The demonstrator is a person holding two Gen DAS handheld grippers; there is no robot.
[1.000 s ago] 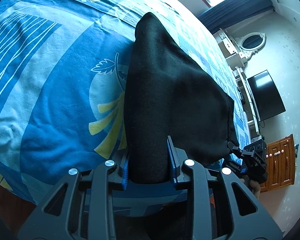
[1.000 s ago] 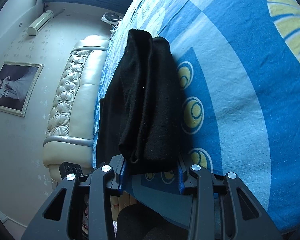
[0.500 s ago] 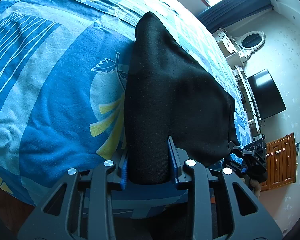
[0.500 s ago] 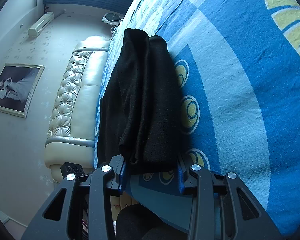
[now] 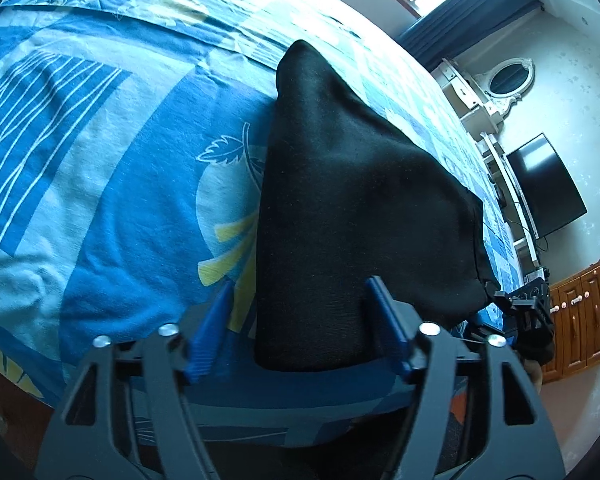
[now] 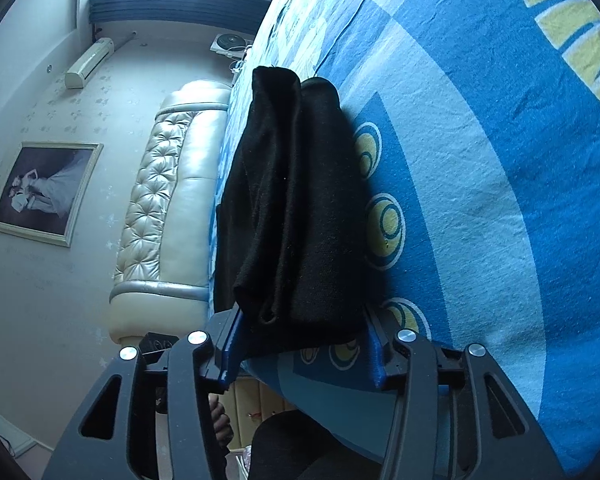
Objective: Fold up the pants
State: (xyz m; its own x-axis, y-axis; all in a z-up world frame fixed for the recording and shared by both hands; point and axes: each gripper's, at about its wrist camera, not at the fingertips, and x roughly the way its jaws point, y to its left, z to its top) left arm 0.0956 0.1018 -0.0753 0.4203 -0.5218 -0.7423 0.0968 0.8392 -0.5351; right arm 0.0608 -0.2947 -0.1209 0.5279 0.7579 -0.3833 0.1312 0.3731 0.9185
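The black pants (image 5: 348,208) lie folded in a stack on the blue patterned bedspread (image 5: 112,184). My left gripper (image 5: 306,334) is open, with its blue pads apart on either side of the stack's near corner. In the right wrist view the pants (image 6: 296,216) show as layered folds near the bed's edge. My right gripper (image 6: 300,344) has its blue pads close against both sides of the stack's other near corner. The right gripper also shows at the stack's right corner in the left wrist view (image 5: 524,312).
A cream tufted headboard (image 6: 168,208) and a framed picture (image 6: 44,192) are at the left of the right wrist view. A black TV (image 5: 544,184), a white dresser with an oval mirror (image 5: 500,84) and a wooden cabinet (image 5: 580,312) stand beyond the bed.
My left gripper's jaws have opened wide and let go of the pants corner. The right gripper's jaws have widened a little around its corner. The stack has stayed in place.
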